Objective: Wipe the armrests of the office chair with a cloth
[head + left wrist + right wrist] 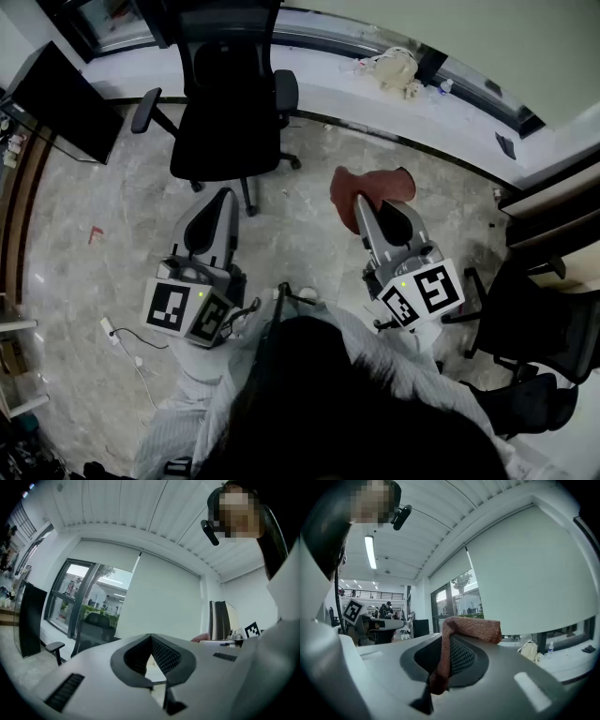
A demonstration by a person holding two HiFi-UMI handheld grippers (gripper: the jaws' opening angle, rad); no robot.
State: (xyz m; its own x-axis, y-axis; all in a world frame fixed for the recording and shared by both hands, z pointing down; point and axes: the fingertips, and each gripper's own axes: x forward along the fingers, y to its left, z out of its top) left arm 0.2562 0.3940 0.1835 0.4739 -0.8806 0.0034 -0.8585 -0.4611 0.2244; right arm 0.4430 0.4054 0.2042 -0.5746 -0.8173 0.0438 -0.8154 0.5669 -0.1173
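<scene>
A black office chair (225,103) stands on the floor ahead of me, with its armrests at the left (145,105) and the right (287,89). My right gripper (360,202) is shut on a red-brown cloth (375,186), held in the air to the right of the chair and short of it. In the right gripper view the cloth (471,627) drapes over the jaw tips of the right gripper (447,639) and hangs down between them. My left gripper (222,199) is shut and empty, below the chair's seat. The left gripper (151,640) points at the chair (91,630), whose armrest (55,646) shows.
A second black chair (534,328) stands close at my right. A dark monitor (66,103) leans at the left. A window ledge (328,89) runs behind the chair, with a pale bag (394,66) on it. A cable (131,342) lies on the floor at the left.
</scene>
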